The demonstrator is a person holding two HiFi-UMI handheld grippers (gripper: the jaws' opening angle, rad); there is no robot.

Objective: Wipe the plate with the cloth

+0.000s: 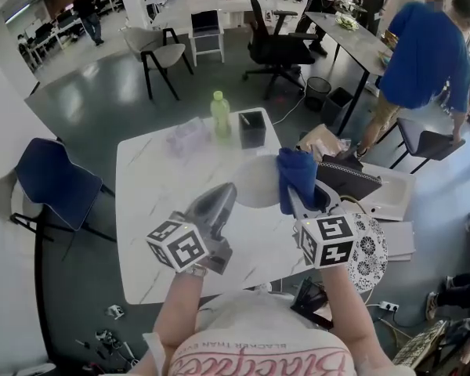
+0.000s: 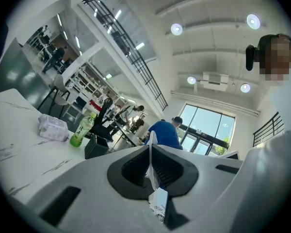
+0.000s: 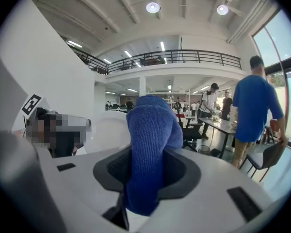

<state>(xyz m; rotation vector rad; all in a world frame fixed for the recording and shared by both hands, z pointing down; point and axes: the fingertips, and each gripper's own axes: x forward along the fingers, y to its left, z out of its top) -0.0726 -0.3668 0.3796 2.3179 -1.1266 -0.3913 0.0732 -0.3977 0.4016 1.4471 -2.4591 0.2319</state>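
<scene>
Farther back on the white marbled table point(image 1: 153, 210) stand a green bottle point(image 1: 220, 114), a black open-topped box point(image 1: 251, 128) just beside it and a clear wrapped packet point(image 1: 186, 135), all well apart from the grippers at the near side. A person in a blue shirt point(image 1: 427, 53) stands by another table beyond. The left gripper point(image 1: 233, 190) has its jaws clamped on the rim of the white plate point(image 1: 256, 182), held on edge. The right gripper point(image 1: 291, 204) pinches a bunched blue cloth point(image 1: 298, 171), which overlaps the plate's right rim in the head view and hides part of it; whether they touch is unclear. Only the left gripper view shows the plate as a thin white edge between the closed jaws, while the right gripper view shows its broad face just left of the cloth.
</scene>
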